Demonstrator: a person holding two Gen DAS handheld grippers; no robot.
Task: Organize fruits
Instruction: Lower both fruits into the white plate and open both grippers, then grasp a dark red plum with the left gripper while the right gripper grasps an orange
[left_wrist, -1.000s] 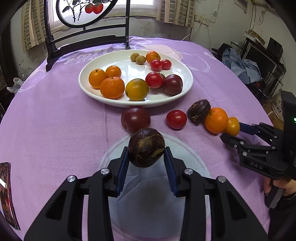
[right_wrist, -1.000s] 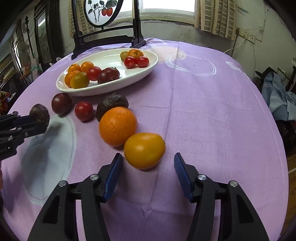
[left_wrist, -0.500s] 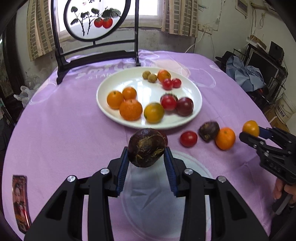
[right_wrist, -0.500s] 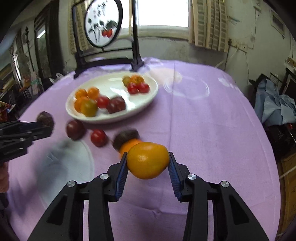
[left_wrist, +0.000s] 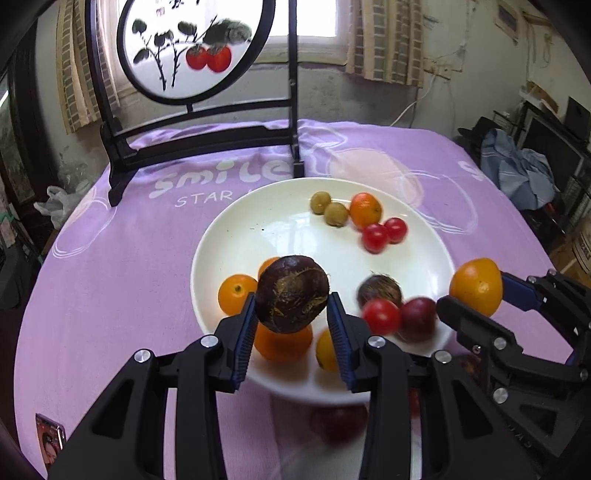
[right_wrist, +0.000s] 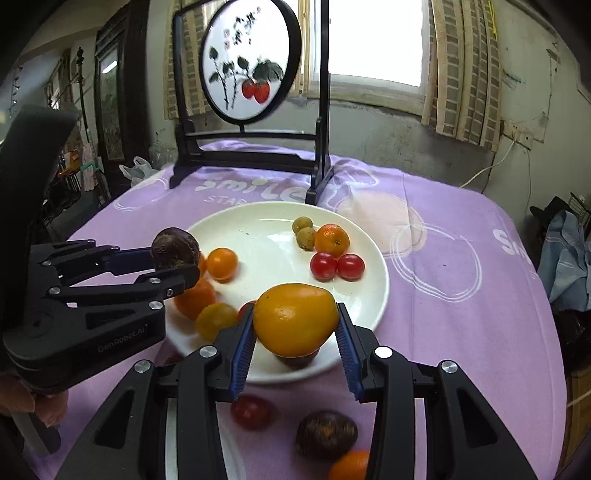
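Item, 2 fruits in transit: we are carrying a dark passion fruit (left_wrist: 292, 294) pinched in the left tongs (left_wrist: 291, 325) and a yellow-orange fruit (right_wrist: 295, 319) pinched in the right tongs (right_wrist: 295, 341) above the white plate (right_wrist: 258, 229), judging lowering and releasing next.

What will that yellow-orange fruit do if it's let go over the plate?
The yellow-orange fruit looks round and smooth, so it would probably roll on the glossy white plate. It may bump the cherry tomatoes. It seems firm: the right gripper leaves no visible dent.
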